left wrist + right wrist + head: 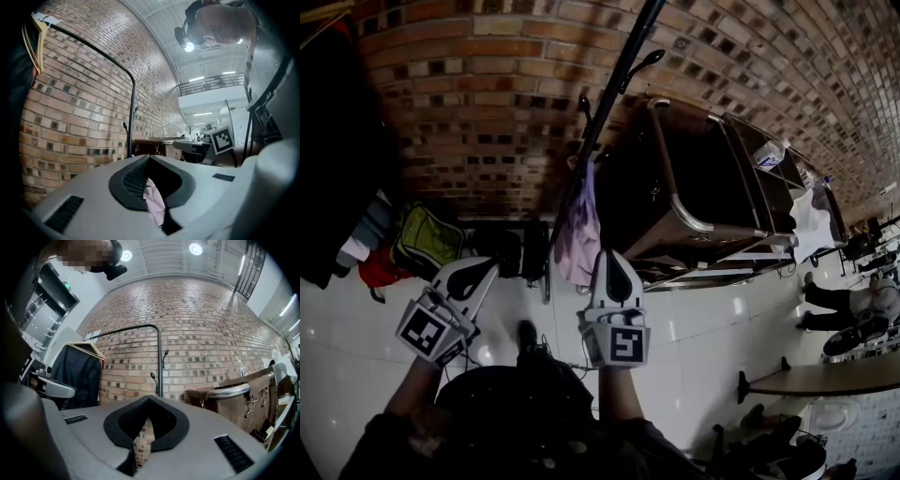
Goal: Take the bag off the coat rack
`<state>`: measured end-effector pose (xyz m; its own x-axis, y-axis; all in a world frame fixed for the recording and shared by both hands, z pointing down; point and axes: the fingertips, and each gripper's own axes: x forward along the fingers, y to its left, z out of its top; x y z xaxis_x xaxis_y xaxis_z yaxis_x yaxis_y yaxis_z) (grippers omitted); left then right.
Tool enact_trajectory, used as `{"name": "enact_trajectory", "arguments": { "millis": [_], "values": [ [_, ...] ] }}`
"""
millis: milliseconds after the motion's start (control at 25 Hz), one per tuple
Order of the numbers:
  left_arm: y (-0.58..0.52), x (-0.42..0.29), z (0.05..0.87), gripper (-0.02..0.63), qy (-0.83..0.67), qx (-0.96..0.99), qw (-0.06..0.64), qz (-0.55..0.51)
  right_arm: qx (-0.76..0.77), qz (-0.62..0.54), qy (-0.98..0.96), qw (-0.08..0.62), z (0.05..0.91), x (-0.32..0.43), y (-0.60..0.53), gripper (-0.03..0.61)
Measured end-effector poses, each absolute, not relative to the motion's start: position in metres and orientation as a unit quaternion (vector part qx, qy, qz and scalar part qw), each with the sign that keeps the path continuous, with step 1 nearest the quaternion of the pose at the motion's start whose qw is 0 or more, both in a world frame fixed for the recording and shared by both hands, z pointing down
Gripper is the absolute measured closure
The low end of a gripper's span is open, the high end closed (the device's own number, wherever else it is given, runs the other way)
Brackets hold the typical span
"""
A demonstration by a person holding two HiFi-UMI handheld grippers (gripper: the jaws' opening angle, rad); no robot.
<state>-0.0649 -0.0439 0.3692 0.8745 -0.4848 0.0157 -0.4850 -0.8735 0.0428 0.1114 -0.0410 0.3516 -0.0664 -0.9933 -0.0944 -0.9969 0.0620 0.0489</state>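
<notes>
A pale pink cloth bag [579, 230] hangs low on the black coat rack pole [605, 112] in front of the brick wall. In the left gripper view the bag [154, 201] shows only through the slot behind the jaws. My left gripper [486, 269] is shut and empty, to the left of the bag and nearer to me. My right gripper [612, 255] is shut too, its tip just right of the bag's lower edge; I cannot tell whether it touches. The pole [160, 362] with its hooks stands straight ahead of my right gripper [150, 398].
A brown leather trunk with a metal frame [694, 178] stands right of the rack. A dark coat on a hanger [77, 376] hangs at the left, with a green backpack [427, 239] below it. A table [825, 375] stands at the right on the white tile floor.
</notes>
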Motion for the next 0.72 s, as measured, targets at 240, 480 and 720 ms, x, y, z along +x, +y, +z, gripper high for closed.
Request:
{"name": "enact_trajectory", "arguments": {
  "millis": [240,480,720],
  "values": [
    [-0.088,-0.033,0.368,0.595,-0.259,0.966,0.016,0.001,-0.678,0.044,0.734,0.019,0.357,0.139,-0.088,0.583],
    [-0.124,-0.005,0.371,0.595,-0.272,0.962,0.006,-0.001,-0.684,0.034,0.729,-0.005,0.376,0.172,-0.131,0.582],
    [-0.158,0.010,0.384,0.595,-0.288,0.957,0.010,-0.006,-0.680,0.014,0.733,-0.027,0.400,0.187,-0.174,0.581]
  ]
}}
